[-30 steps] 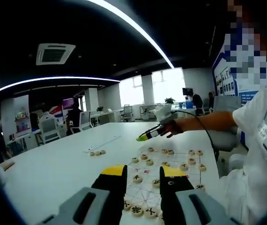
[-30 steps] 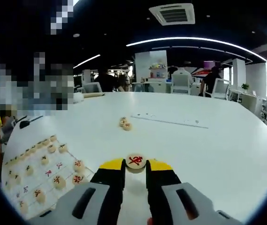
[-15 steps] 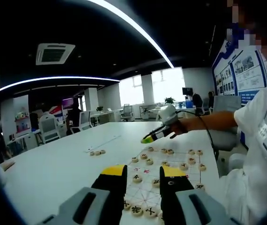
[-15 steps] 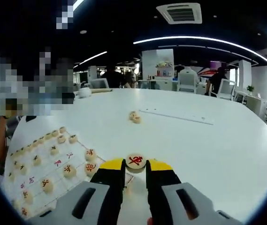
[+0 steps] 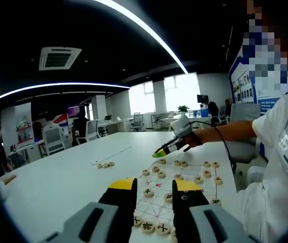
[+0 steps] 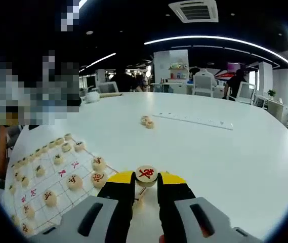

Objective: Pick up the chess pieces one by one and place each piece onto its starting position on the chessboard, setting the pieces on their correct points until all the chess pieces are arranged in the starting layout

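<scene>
Right gripper [image 6: 146,188] clamped on a round pale wooden chess piece with a red character [image 6: 146,174], face up so its mark reads, carried over the near edge of the white paper chessboard with its printed grid [image 6: 35,188], likely toward an unfilled point. Left gripper [image 5: 154,195] parked above the board with jaws parted and empty, out of the way. Three spare pale discs [image 6: 147,122] waiting farther off on the white table [image 6: 224,157].

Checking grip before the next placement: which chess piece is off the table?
The red-marked chess piece clamped between the right gripper jaws; the rest lie on the chessboard or the table.
</scene>
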